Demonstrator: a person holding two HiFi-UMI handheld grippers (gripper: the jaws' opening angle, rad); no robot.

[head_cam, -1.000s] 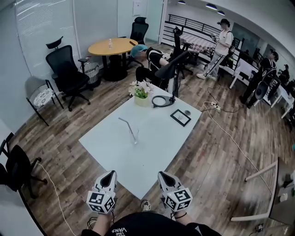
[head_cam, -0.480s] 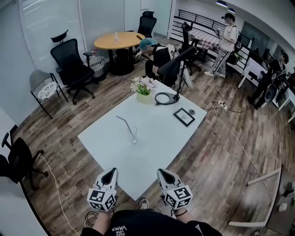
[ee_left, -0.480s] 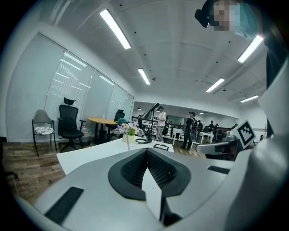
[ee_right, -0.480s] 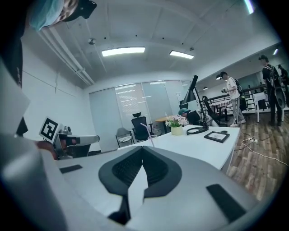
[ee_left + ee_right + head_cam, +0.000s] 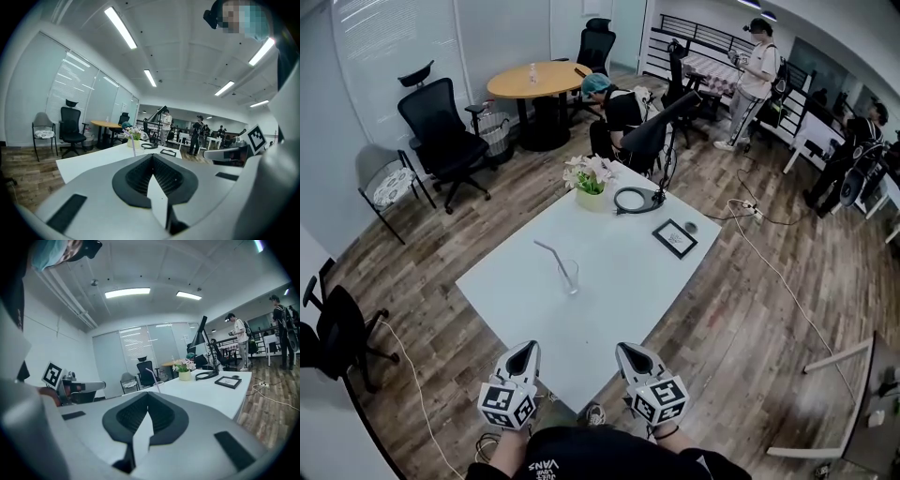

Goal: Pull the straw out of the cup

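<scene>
Grey left claw (image 5: pixel 521 354): jaws together, nothing between them; low at the near edge of the table (image 5: pixel 619 291), the same place in the head view as a second ago.
Straw (image 5: pixel 553 255): standing in the cup, leaning up and to the left, bent top pointing left; unmoved, not yet pulled.
Cup (image 5: pixel 570 279): clear, upright near the middle of the table, same spot as before, well apart from both claws.
Right claw (image 5: pixel 630 351): jaws together, empty; level with the left one and just as far short of the cup.
Change: table a touch larger in the head view than a second ago, so probably a small step forward with both claws carried along; nothing on the table shifted.
Meaning for the task: approach only, extraction not begun; one claw to be opened and closed on the straw, the other perhaps to steady the cup.
Marker cubes (image 5: pixel 506 406): black-and-white square codes, no letters.
Dark top (image 5: pixel 542 466): white print, upside down in the head view, apparently "VANS"; smaller line beside it unreadable.
Picture frame (image 5: pixel 674 238): dark-edged, contents too small to read.
</scene>
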